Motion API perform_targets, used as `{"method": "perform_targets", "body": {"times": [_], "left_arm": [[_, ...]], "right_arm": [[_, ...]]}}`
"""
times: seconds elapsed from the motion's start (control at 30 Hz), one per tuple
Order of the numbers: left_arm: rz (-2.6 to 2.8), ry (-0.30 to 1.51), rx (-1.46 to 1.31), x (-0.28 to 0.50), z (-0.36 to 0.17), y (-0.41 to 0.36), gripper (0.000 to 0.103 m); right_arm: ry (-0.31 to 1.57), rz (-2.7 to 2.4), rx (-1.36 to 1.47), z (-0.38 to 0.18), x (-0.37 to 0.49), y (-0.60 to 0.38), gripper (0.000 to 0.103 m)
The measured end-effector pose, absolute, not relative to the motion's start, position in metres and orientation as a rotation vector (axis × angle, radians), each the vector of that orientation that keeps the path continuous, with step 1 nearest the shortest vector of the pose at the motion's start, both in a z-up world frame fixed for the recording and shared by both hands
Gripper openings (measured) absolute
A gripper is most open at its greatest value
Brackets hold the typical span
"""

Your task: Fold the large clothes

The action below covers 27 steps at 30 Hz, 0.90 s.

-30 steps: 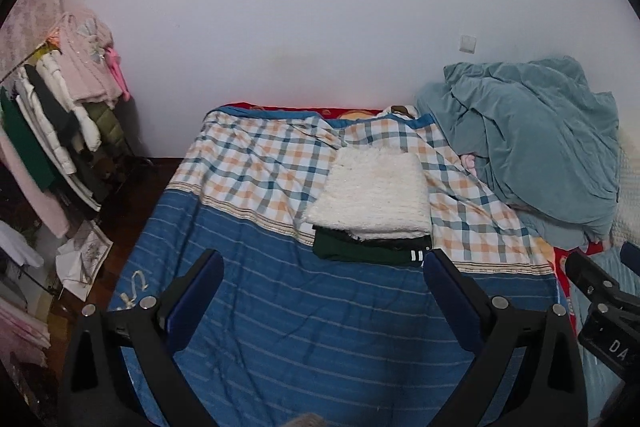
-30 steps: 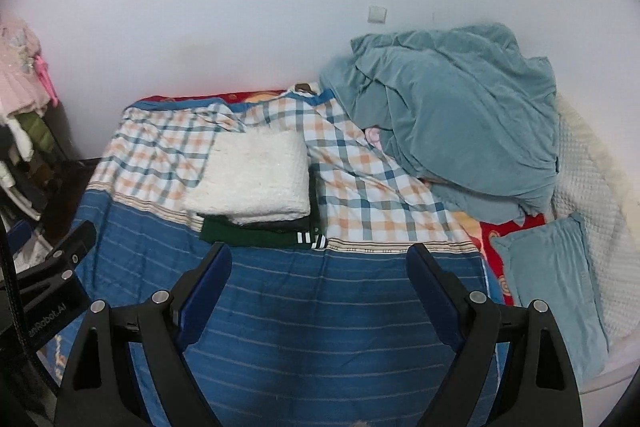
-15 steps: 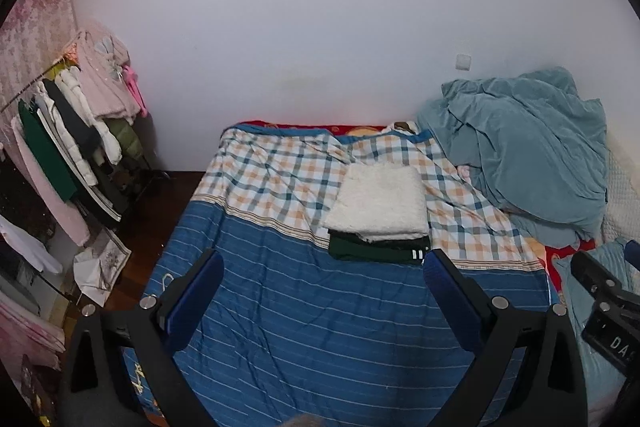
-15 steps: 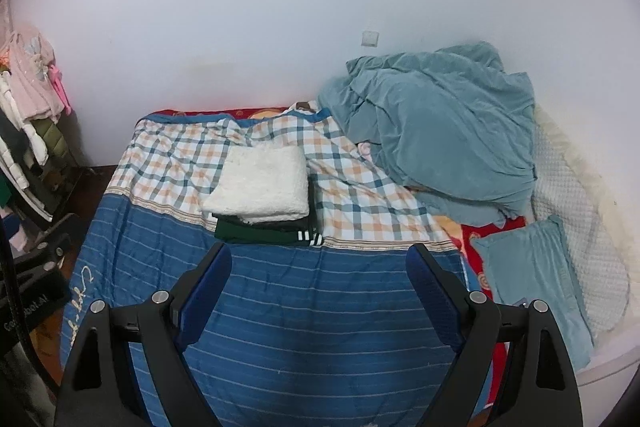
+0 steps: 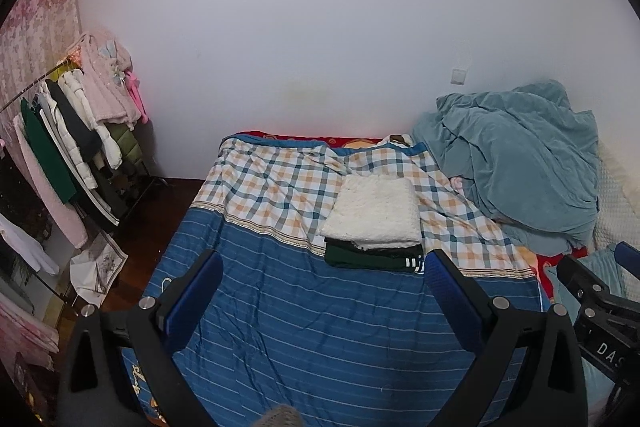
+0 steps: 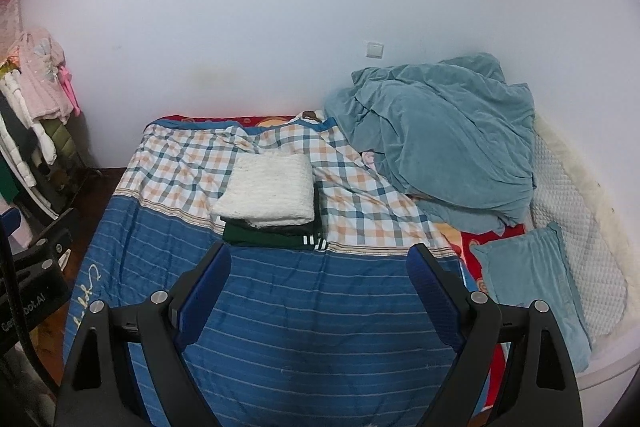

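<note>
Having pulled up and back, left gripper (image 5: 320,283) and right gripper (image 6: 318,277), both wide open and empty, leave folded white garment (image 5: 374,213) stacked on dark green garment (image 5: 372,255) at twelve o'clock, suggesting this fold is finished.

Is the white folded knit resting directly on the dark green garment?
Touching. In the right wrist view the white folded knit lies stacked on the dark green garment, whose edge sticks out beneath it with no gap.

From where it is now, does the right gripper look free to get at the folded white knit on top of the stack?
Probably yes. The right gripper is open and empty, and only flat blue striped bedding lies between it and the white knit. The heaped teal blanket sits off to the side.
</note>
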State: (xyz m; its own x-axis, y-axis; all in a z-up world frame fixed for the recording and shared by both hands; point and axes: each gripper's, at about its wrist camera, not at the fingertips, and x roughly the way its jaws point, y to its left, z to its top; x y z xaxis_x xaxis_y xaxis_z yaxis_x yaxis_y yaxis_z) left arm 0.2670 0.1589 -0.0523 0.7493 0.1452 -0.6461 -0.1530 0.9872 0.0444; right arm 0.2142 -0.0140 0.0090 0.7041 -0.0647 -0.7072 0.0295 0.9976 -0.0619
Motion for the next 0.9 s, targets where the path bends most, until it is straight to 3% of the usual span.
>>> {"method": "perform_targets", "body": {"times": [0.9], "left_arm": [[0.160,0.673,-0.011,0.250,-0.039,0.151,0.103]], "right_arm": [[0.755,-0.016,-0.016,0.024,0.194,-0.020,0.091]]}}
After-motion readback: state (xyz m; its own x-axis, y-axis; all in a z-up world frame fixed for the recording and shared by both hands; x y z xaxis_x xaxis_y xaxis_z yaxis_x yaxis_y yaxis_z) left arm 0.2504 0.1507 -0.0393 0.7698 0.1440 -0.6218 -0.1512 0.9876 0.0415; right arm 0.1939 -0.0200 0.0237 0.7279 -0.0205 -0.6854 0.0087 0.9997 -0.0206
